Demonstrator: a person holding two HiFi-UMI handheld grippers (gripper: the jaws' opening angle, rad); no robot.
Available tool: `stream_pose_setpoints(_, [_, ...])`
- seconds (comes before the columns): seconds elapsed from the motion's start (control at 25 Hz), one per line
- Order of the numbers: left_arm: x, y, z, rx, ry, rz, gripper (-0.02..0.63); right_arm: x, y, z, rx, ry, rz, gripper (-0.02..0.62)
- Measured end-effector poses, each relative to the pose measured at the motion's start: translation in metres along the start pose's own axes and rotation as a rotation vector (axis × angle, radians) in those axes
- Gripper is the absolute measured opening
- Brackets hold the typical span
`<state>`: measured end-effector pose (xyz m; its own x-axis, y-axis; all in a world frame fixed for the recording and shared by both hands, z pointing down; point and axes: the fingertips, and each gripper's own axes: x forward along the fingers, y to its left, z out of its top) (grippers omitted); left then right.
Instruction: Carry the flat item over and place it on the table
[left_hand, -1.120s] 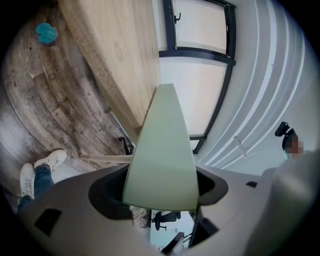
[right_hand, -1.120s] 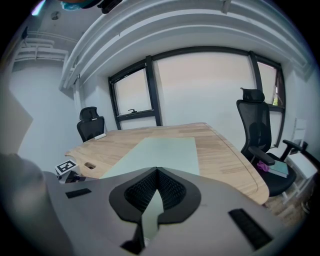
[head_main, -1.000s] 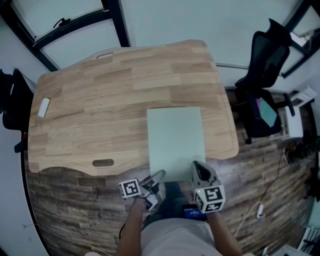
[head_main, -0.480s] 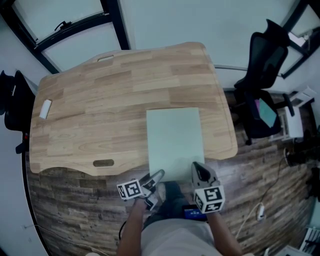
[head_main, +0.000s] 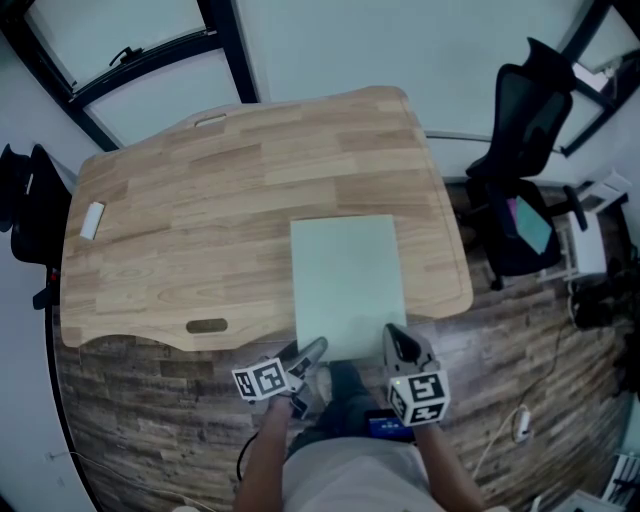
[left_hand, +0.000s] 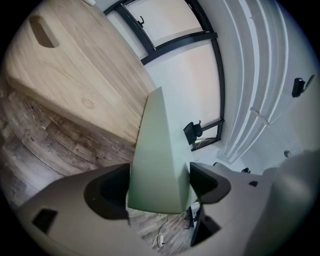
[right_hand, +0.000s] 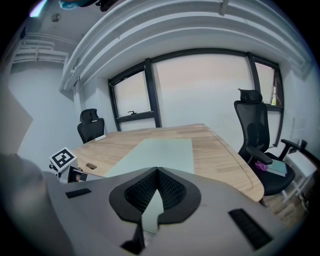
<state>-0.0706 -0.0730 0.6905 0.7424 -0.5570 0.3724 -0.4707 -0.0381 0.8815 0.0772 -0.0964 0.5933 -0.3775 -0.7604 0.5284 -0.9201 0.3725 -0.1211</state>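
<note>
Right gripper clamps green sheet on wooden table

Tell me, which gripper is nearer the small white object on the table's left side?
Left. The left gripper, whose jaws have just been opening around the near-left corner of the green sheet, sits on the same side as the small white object. The right gripper pinches the near-right corner, farther away.

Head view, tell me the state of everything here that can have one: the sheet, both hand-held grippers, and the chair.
green sheet: lying flat on the table, near end overhanging its front edge.
left hand-held gripper: jaws apart, just been opening, with the sheet's edge between them but not pressed.
right hand-held gripper: shut on the sheet's near edge.
office chair: no one seated, standing off the table's right side.
</note>
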Motion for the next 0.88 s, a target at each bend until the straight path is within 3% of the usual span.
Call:
stream_pose_setpoints(0.48, [-0.008,0.006,0.007,0.223,0.011,0.197,0.357,-0.011,-0.008,-0.009,0.016,-0.005,-0.022,-0.005])
stream_pose_setpoints(0.88, [-0.009,-0.001,0.016,0.391,0.007,0.274,0.357,-0.02,-0.011,-0.008,0.02,-0.018,-0.04,-0.005])
